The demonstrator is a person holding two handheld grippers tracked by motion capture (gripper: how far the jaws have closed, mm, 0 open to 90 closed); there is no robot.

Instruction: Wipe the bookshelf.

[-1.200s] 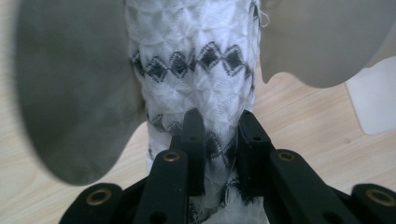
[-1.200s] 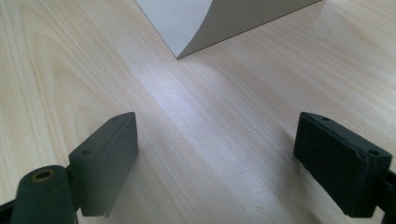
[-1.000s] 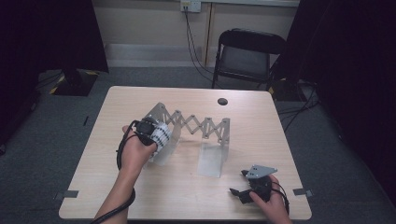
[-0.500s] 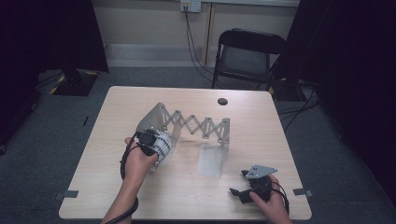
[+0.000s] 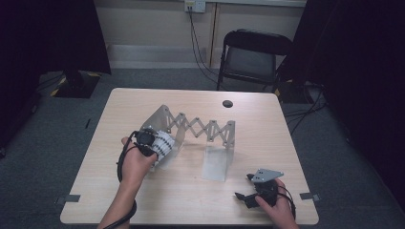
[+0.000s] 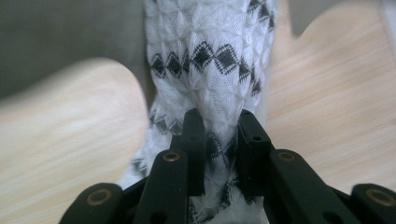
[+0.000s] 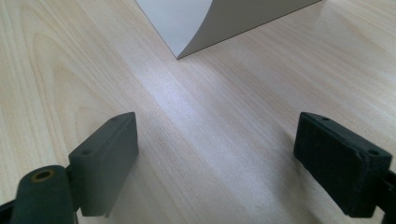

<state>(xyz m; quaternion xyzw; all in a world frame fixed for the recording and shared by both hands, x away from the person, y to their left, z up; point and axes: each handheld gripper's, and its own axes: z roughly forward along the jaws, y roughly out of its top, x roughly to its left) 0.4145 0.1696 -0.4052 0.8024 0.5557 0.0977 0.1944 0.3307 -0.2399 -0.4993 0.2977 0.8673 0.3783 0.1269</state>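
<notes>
**White patterned cloth gripped at left end of folding rack**

Left tongs [image 5: 160, 143] clamped on a white cloth [image 6: 210, 56] with black diamond pattern. In the left gripper view, both black jaws pinching the knitted fabric between them, bunched at the grip and spreading wider beyond it. Held above the pale wooden worktop [image 5: 143, 200], at the left-centre of it, just beside the left end panel of the grey accordion rack [image 5: 200, 129]. From above, cloth touching or overlapping that panel; cannot tell which. Left hand [image 5: 136, 160] wrapped around the gripper body, forearm coming in from the near edge, black cable looping below the wrist.

Rack standing across the middle of the worktop: zigzag lattice stretched between two upright panels, left panel angled, right panel upright, a translucent sheet reaching from the right panel toward the near side.

Right tongs [image 5: 241, 196] open and empty, near the near-right corner, well apart from the cloth. In the right gripper view, jaws spread wide over bare wood, a grey panel corner [image 7: 205, 23] of the rack farther off. Right hand [image 5: 277, 205] resting low at the near edge, grey three-cornered plate on top of the gripper.

Small dark round thing [image 5: 227, 103] on the far part of the worktop, behind the rack. Black folding chair [image 5: 253, 55] past the far edge.
</notes>
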